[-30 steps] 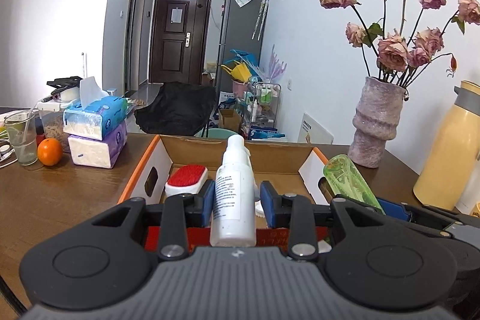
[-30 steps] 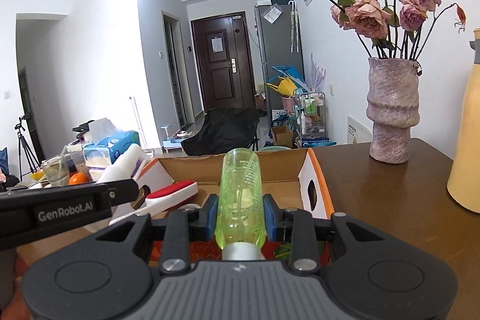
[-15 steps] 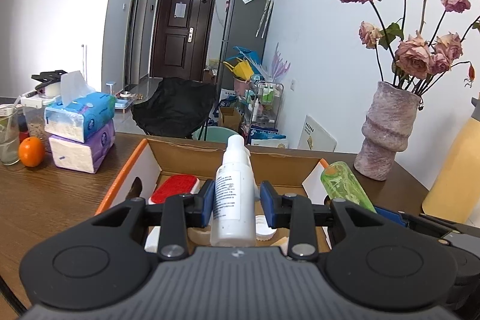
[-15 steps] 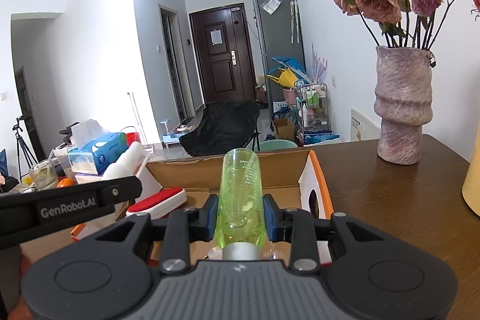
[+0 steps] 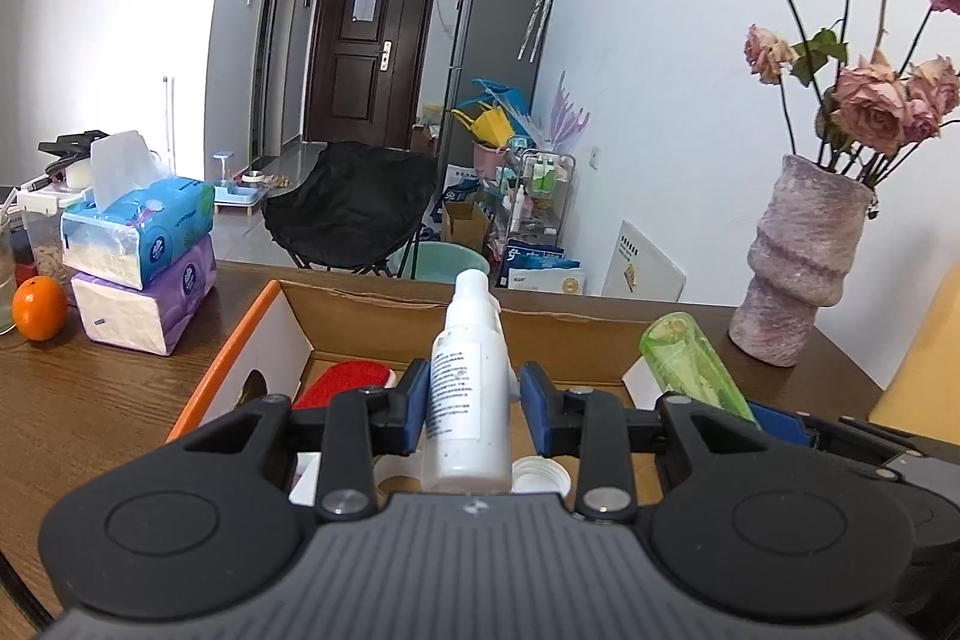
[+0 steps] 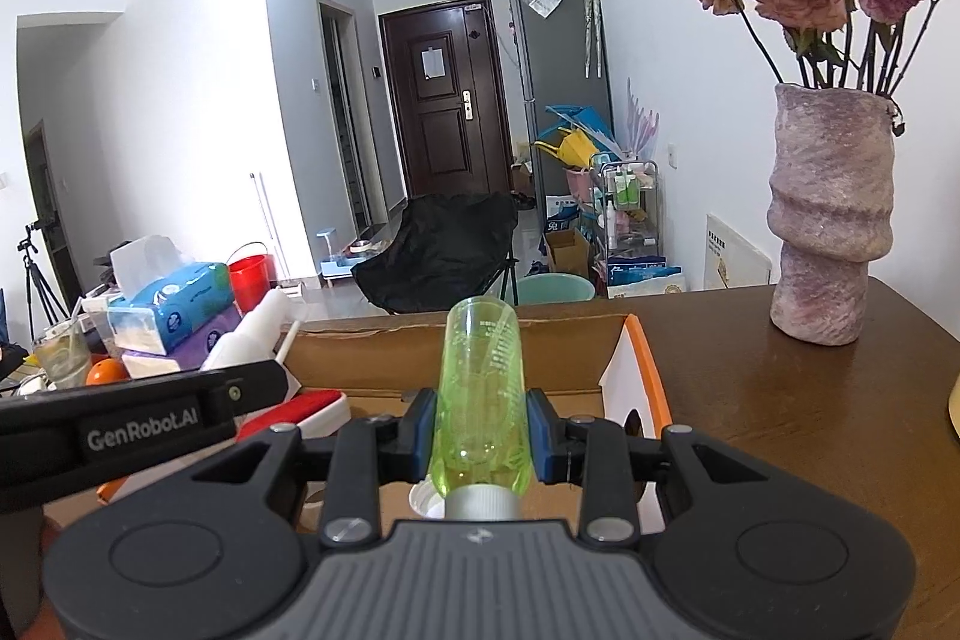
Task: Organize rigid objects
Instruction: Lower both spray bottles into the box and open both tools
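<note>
My left gripper (image 5: 474,400) is shut on a white plastic bottle (image 5: 467,394) with a printed label, held over the near part of an open cardboard box (image 5: 384,316). My right gripper (image 6: 480,427) is shut on a clear green bottle (image 6: 483,400) with a silver cap end toward me, also over the box (image 6: 468,346). The green bottle shows at the right of the left wrist view (image 5: 690,367). Inside the box lie a red-and-white brush (image 5: 345,379) and white round lids (image 5: 537,472).
A pink vase of dried roses (image 5: 804,256) stands at the right on the brown wooden table (image 5: 90,400). Stacked tissue packs (image 5: 141,256) and an orange (image 5: 39,307) sit at the left. A yellow jug (image 5: 924,364) is at the far right.
Both grippers have moved forward and lower over the box while holding their bottles. The box interior with the brush and lids now shows closer.
</note>
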The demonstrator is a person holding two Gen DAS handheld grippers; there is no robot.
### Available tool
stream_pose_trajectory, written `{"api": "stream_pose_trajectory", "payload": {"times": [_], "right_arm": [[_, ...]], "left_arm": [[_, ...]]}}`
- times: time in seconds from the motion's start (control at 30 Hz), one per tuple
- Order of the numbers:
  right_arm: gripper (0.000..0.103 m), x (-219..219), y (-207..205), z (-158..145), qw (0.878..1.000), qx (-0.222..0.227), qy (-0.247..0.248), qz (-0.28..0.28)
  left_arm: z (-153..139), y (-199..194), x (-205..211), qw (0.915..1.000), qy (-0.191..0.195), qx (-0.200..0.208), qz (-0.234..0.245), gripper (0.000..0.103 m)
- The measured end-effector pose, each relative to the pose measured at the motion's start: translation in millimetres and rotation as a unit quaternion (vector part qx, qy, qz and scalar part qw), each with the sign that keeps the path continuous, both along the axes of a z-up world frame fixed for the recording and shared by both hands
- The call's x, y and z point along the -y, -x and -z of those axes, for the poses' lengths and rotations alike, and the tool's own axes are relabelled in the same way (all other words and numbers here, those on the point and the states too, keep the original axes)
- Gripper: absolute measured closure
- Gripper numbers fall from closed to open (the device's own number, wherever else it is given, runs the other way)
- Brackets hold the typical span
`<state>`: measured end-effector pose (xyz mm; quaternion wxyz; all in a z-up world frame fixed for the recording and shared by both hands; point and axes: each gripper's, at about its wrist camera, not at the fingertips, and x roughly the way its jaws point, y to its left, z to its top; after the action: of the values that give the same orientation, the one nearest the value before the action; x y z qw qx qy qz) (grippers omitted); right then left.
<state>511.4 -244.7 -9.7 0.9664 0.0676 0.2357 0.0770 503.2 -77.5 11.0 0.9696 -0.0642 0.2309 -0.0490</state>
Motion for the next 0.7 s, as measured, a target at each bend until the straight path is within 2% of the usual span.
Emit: {"api": "stream_pose_trajectory", "payload": {"times": [0.7], "right_arm": [[0.073, -6.1, -46.6, 13.3, 0.999, -0.02, 0.027, -0.015]], "left_arm": [[14.3, -47.1, -4.9, 0.9996, -0.017, -0.022, -0.009, 0.069]]}}
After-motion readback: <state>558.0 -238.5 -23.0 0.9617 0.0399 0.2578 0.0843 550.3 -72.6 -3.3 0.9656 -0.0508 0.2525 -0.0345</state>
